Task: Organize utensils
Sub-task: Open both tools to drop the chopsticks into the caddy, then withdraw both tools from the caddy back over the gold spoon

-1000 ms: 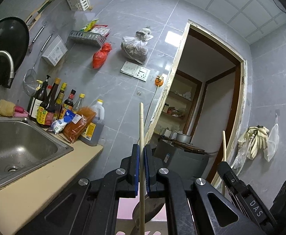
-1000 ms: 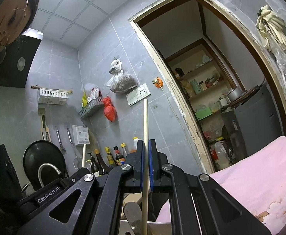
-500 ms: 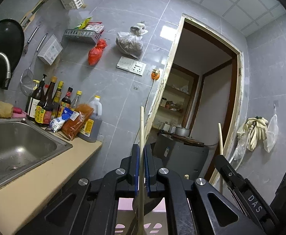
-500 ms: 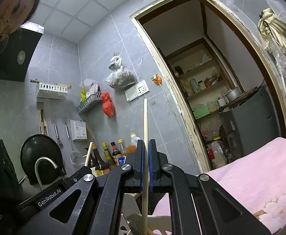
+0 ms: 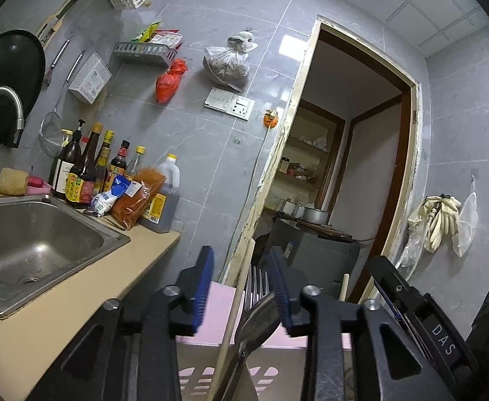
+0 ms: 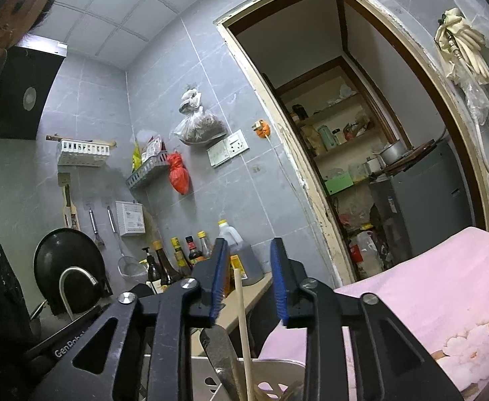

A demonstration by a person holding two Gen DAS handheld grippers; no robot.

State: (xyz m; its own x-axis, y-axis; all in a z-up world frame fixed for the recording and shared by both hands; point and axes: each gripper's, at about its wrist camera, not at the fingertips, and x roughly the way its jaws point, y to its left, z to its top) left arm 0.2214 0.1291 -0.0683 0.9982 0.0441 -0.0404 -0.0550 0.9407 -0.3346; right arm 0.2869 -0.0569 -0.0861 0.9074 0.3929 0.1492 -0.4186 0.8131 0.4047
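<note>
In the left wrist view my left gripper [image 5: 241,254] has its jaws opening. A wooden chopstick [image 5: 232,310] leans free between the blue pads [image 5: 202,287], touching neither. Beside it a metal fork [image 5: 257,284] stands tines up in a white perforated holder [image 5: 194,377]. In the right wrist view my right gripper [image 6: 248,244] is also opening. A second chopstick [image 6: 242,320] stands loose in its gap, next to a steel blade [image 6: 222,357], both in the white holder [image 6: 278,371]. That second chopstick [image 5: 344,285] shows by the right tool's black housing [image 5: 421,317].
A steel sink [image 5: 27,240] sits in the beige counter [image 5: 43,320] at left, with several sauce bottles [image 5: 84,173] and an oil jug [image 5: 164,197] behind it. A pink cloth [image 6: 428,294] lies under the holder. An open doorway [image 5: 338,167] is ahead.
Both grippers went from shut on a chopstick to open. Each chopstick dropped lower into the holder; the left one now leans to the side.
</note>
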